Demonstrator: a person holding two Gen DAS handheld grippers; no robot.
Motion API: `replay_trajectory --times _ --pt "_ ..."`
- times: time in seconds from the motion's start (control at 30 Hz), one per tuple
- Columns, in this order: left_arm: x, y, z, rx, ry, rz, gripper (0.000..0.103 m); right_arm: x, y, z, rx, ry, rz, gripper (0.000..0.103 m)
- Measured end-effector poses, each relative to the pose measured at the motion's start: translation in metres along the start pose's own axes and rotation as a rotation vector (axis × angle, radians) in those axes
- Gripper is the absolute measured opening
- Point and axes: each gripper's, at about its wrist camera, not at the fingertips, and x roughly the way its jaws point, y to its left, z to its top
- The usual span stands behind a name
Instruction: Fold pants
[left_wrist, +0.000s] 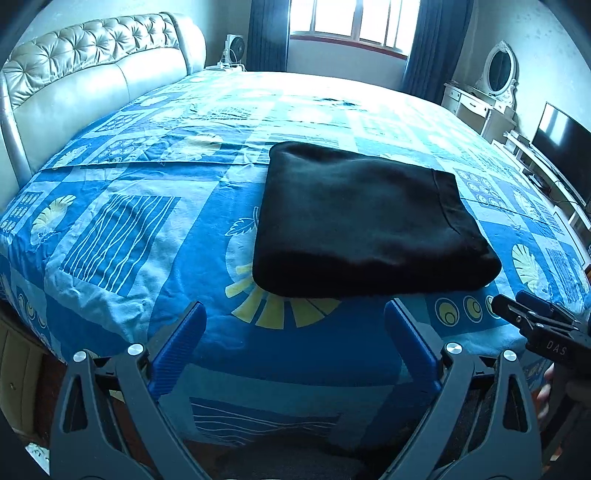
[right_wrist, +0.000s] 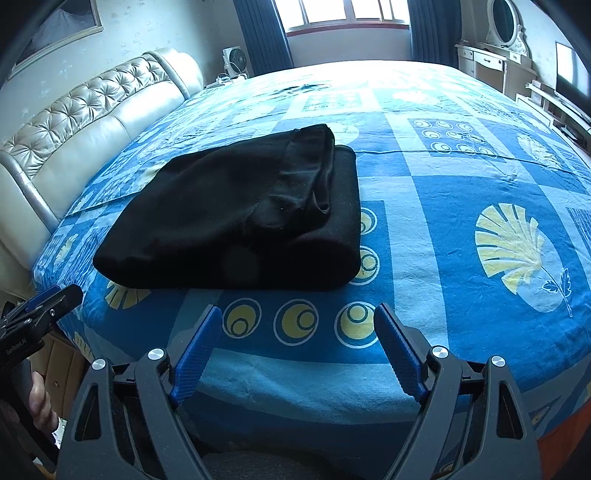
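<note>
Black pants (left_wrist: 365, 225) lie folded into a thick rectangular bundle on the blue patterned bedspread (left_wrist: 129, 236); in the right wrist view the same pants (right_wrist: 236, 221) show a hem lying on top. My left gripper (left_wrist: 295, 314) hovers over the near edge of the bed, short of the bundle, open with nothing between its blue pads. My right gripper (right_wrist: 297, 317) also stands open and empty, just in front of the bundle's right corner. Each gripper appears at the edge of the other's view, the right gripper (left_wrist: 532, 317) and the left gripper (right_wrist: 40, 306).
A tufted cream headboard (left_wrist: 92, 74) runs along the left of the bed. A white dressing table with oval mirror (left_wrist: 491, 85) and a television (left_wrist: 561, 147) stand at the right. A window with dark blue curtains (left_wrist: 354, 22) is behind; a small fan (left_wrist: 234, 50) sits beside the headboard.
</note>
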Motion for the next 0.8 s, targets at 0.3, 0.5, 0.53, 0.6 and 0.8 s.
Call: replay_trajectory --times 0.3,0.5,0.53,0.6,0.8 --pt "-0.0008 -0.0048 -0.0002 0.024 -0.007 0.016 0.097 0.002 0.0026 -0.0019 -0.006 0.011 0.005 0.083" --pt "0.0 -0.0052 -0.0002 0.031 -0.005 0.021 0.097 0.0024 0.0037 -0.0024 -0.007 0.014 0.006 0.083" --pt "-0.0002 -0.0054 -0.0001 0.032 -0.006 0.023 0.097 0.0024 0.0039 -0.0026 -0.007 0.014 0.007 0.083" --pt "-0.0005 -0.0063 0.0 0.037 -0.007 0.027 0.097 0.0023 0.0044 -0.0029 -0.007 0.014 0.007 0.083" --pt "-0.0007 -0.0099 -0.0005 0.055 -0.005 0.038 0.097 0.0032 0.005 -0.0032 -0.011 0.017 0.009 0.083"
